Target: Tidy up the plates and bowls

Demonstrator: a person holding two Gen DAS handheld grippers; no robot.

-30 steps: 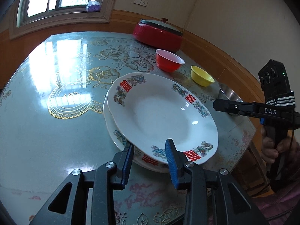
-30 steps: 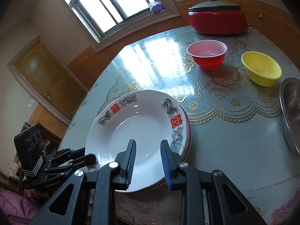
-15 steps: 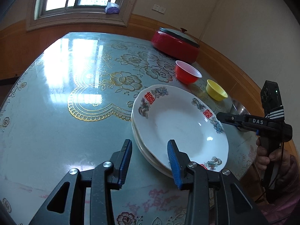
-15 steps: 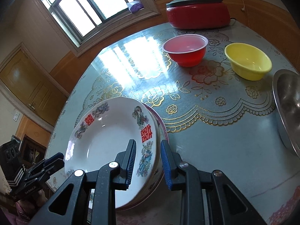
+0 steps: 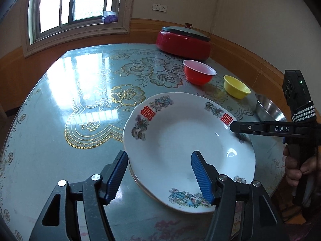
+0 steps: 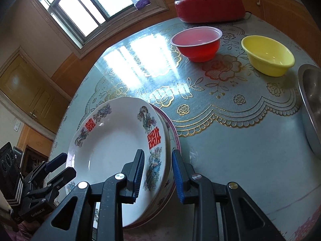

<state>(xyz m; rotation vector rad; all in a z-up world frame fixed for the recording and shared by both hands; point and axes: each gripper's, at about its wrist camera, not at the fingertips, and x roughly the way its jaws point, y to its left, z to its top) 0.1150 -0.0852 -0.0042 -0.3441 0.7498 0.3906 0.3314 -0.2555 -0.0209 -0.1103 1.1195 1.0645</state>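
White plate (image 5: 180, 140) with red double-happiness characters and dragon-phoenix motifs on rim; sits topmost on a stack of plates (image 6: 170, 140), pink-rimmed one lowest, at the table's near edge. Stack lies flat, rims roughly aligned. Red plastic bowl (image 5: 198, 74), upright, empty, toward the far side of the table. Yellow bowl (image 5: 236, 86), upright, just beside it, apart. Steel bowl (image 5: 268, 110) at the right edge, partly cut off.
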